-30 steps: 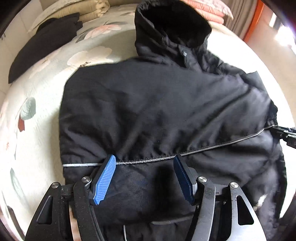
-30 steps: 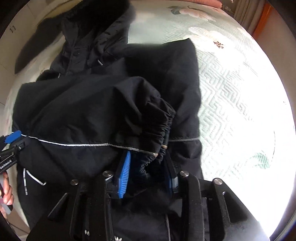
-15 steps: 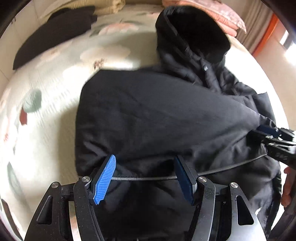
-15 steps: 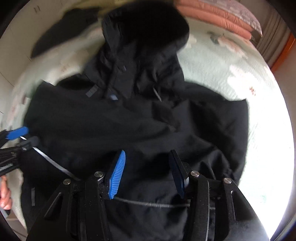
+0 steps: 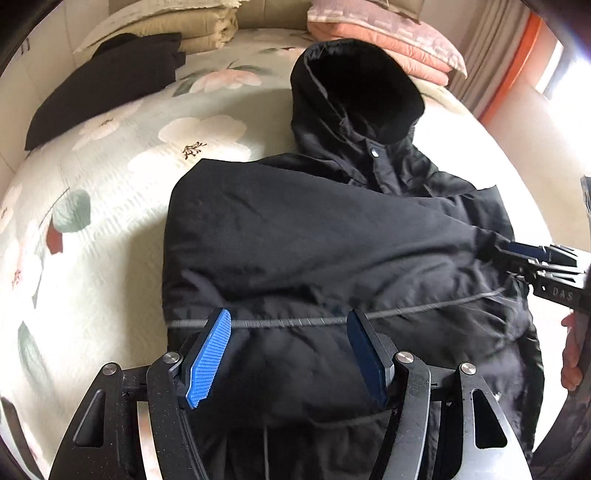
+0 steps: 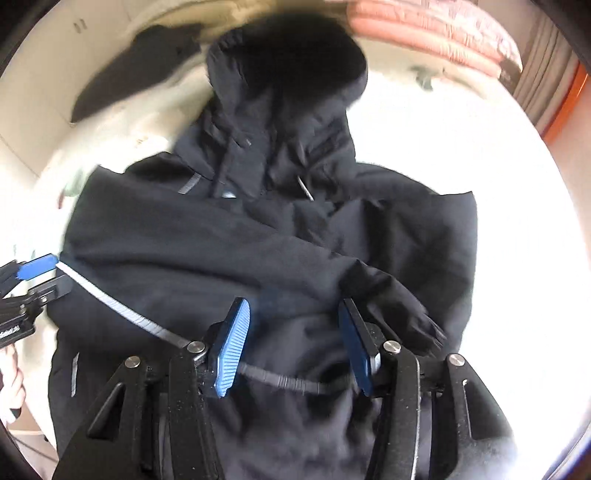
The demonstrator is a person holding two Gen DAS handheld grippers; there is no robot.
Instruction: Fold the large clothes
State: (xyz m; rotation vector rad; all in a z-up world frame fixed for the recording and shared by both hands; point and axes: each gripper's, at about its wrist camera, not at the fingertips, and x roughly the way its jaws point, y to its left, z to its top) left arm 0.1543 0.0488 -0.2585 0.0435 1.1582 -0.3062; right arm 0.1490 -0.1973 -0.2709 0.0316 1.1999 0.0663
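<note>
Two grippers over one black hooded jacket [image 5: 314, 251], both pointing steeply down at it. Jacket lies on the floral bedspread [image 5: 110, 192], hood [image 5: 354, 92] toward the headboard end, both sleeves folded across the chest so the body reads as a rough rectangle. Left gripper [image 5: 291, 350]: jaws apart, blue pads either side of the thin reflective strip [image 5: 303, 322] that runs across the jacket; nothing pinched, fabric sits below the pads, whether the tips touch it I cannot tell. Right gripper [image 6: 295, 343]: jaws apart and just been opening, no cloth clamped; the folded sleeve's elastic cuff [image 6: 417, 314] lies just beside its right pad, looks released. Same reflective strip passes under its pads in the right wrist view, which is motion-blurred. Each gripper shows up in the other's camera: right one at the right edge of the left wrist view at the sleeve end, with the person's hand [image 5: 572, 354] behind it; left one at the left edge of the right wrist view. Off the jacket: another dark garment [image 5: 103, 81] lying flat at the far left of the bed, well apart; folded beige bedding [image 5: 184, 26] and pink quilt [image 5: 388, 40] stacked at the headboard end.
</note>
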